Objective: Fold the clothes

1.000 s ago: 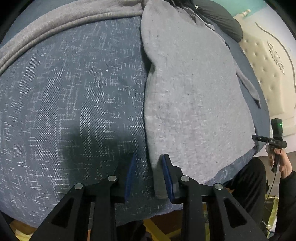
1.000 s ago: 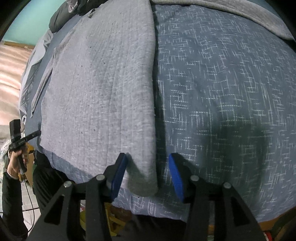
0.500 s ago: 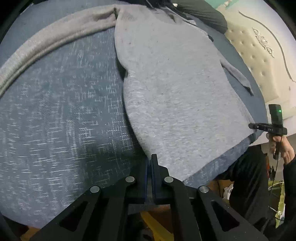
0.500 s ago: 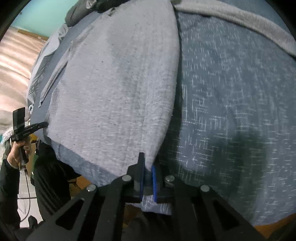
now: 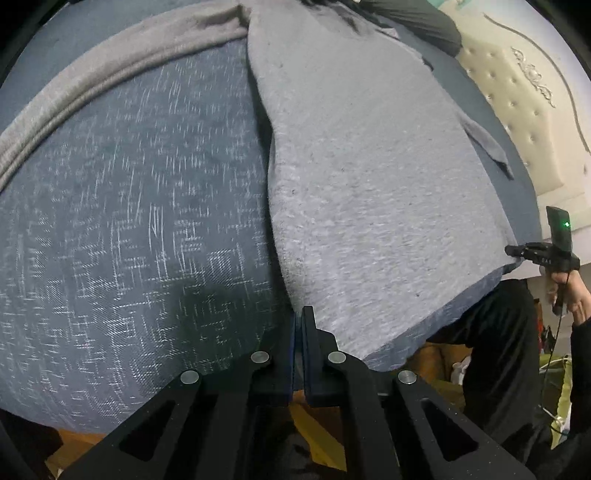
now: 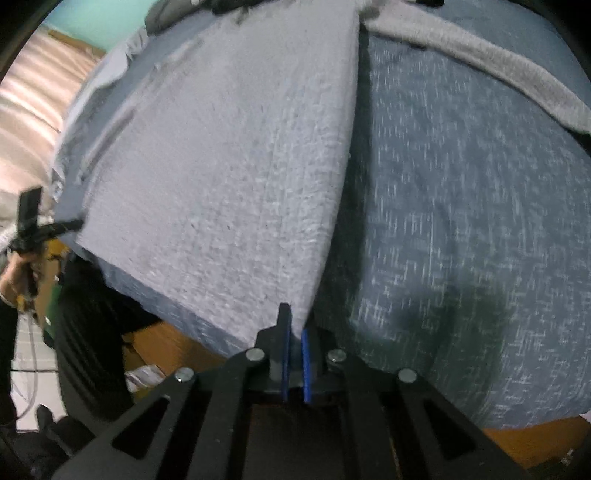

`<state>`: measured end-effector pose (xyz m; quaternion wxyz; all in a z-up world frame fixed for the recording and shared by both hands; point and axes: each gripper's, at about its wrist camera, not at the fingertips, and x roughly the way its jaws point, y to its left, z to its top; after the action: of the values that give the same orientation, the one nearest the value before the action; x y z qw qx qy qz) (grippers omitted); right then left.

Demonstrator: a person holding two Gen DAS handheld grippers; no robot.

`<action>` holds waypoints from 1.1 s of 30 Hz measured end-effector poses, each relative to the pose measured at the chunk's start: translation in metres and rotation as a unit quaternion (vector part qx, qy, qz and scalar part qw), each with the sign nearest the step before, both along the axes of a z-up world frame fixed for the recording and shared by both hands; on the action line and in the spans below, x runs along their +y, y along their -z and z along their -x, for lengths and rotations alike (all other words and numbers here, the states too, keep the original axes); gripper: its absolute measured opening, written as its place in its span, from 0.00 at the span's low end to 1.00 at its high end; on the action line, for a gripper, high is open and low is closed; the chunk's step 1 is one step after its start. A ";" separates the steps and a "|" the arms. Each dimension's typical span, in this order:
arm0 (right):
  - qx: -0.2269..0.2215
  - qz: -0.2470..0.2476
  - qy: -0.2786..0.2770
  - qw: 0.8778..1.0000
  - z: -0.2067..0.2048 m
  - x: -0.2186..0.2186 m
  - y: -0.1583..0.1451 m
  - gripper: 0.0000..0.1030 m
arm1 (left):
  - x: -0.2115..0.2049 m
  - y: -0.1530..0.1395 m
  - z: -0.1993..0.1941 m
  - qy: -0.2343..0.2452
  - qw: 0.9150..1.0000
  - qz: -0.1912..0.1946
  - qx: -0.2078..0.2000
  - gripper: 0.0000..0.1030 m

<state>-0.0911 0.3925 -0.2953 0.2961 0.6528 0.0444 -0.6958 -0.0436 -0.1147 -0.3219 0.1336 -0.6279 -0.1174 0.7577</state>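
A light grey knit garment point(image 5: 369, 177) lies spread on a dark blue patterned bedspread point(image 5: 129, 240). My left gripper point(image 5: 299, 325) is shut on its near left hem corner, which lifts off the bed. In the right wrist view the same garment point(image 6: 229, 177) stretches away, and my right gripper point(image 6: 293, 332) is shut on its near right hem corner. Each gripper appears small in the other's view, the right gripper point(image 5: 517, 251) and the left gripper point(image 6: 75, 224), both at the garment's far hem corner. A sleeve point(image 5: 487, 142) trails off the garment's far side.
A second grey-beige cloth point(image 5: 110, 77) lies in a long band across the bed's far side point(image 6: 480, 62). A cream tufted headboard point(image 5: 524, 96) stands at the right. Dark clothing point(image 5: 417, 18) lies at the far end. The person's dark trousers point(image 5: 495, 350) stand by the bed edge.
Both grippers went from open around the hem corners to shut on them, and the corners have lifted off the bedspread while the views shifted.
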 end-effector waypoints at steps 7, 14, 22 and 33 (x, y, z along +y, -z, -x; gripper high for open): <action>-0.018 -0.001 -0.004 1.000 0.002 -0.006 0.021 0.07 | -0.008 0.008 0.004 -0.015 1.000 0.013 -0.009 0.06; -0.008 0.016 0.032 0.999 0.025 0.021 0.005 0.26 | -0.028 -0.021 0.014 -0.036 0.998 0.037 0.034 0.17; 0.077 0.059 0.191 0.977 0.106 0.106 -0.042 0.39 | -0.033 -0.054 0.061 -0.084 0.987 0.049 0.125 0.18; 0.119 0.114 0.462 0.872 0.170 0.249 -0.039 0.60 | 0.003 -0.056 0.149 -0.153 0.966 0.023 0.207 0.34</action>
<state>-0.2615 0.6419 -0.2558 0.0055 0.4731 -0.3068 -0.8258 -0.1927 -0.1114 -0.2654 0.0234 -0.4349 -0.1644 0.8850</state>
